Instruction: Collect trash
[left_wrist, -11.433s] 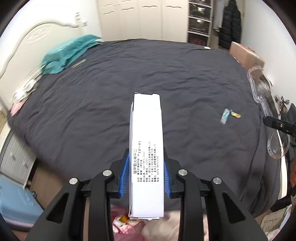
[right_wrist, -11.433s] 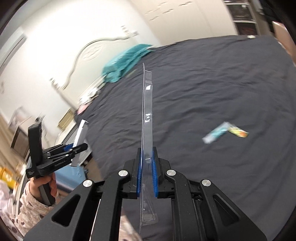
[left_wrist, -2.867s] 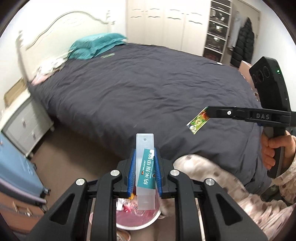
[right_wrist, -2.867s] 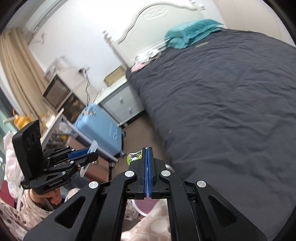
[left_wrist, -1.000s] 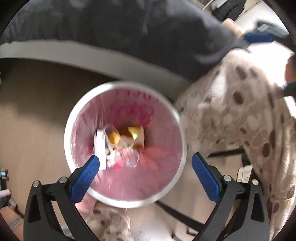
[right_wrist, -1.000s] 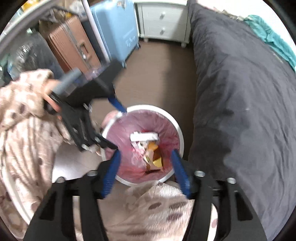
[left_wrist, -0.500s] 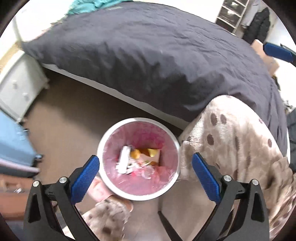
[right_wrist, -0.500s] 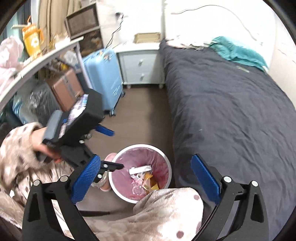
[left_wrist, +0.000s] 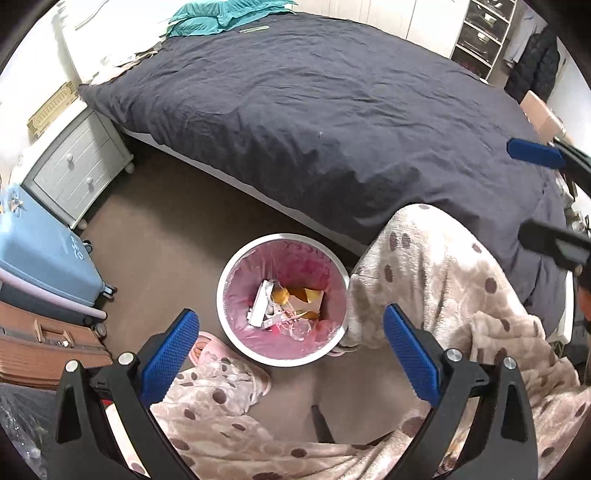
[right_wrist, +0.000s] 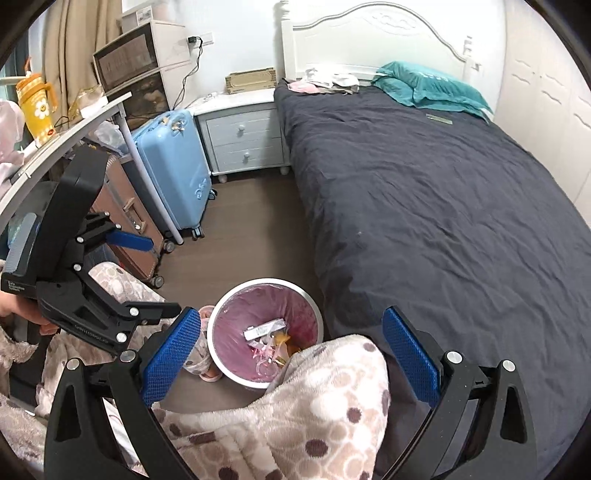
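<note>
Hovering over the bin (left_wrist: 282, 354), we held both hand-held grippers spread wide with nothing between the pads: the left hand-held gripper (left_wrist: 291, 354) framed the bin from above, and the right hand-held gripper (right_wrist: 291, 354) looked down on it from beside our knee. The right one's jaws had just been opening, and they stood empty.

We judged the collecting to be nearly finished. The trash (left_wrist: 286, 304) lay at the bottom of the pink-lined bin: a white box, yellow wrappers and some clear plastic. The bed (right_wrist: 443, 206) showed no litter on its dark cover that we could make out, apart from a tiny pale speck too small to name. A flat strip (right_wrist: 439, 119) lay near the teal pillow (right_wrist: 432, 90); whether it counted as trash we could not tell. Some pale cloth or paper sat in a heap by the headboard (right_wrist: 369, 33), equally uncertain. If anything was left, it seemed to be up at that end.

The bin stood on brown floor just beside the bed's edge, between our spotted fleece trousers (left_wrist: 439, 280). A pink slipper (left_wrist: 207, 341) touched the bin's near side. A white nightstand (right_wrist: 243, 140) stood by the headboard, with a blue suitcase (right_wrist: 173, 166) and a brown suitcase (right_wrist: 129, 229) next to it. Wardrobe doors ran along the far wall.
</note>
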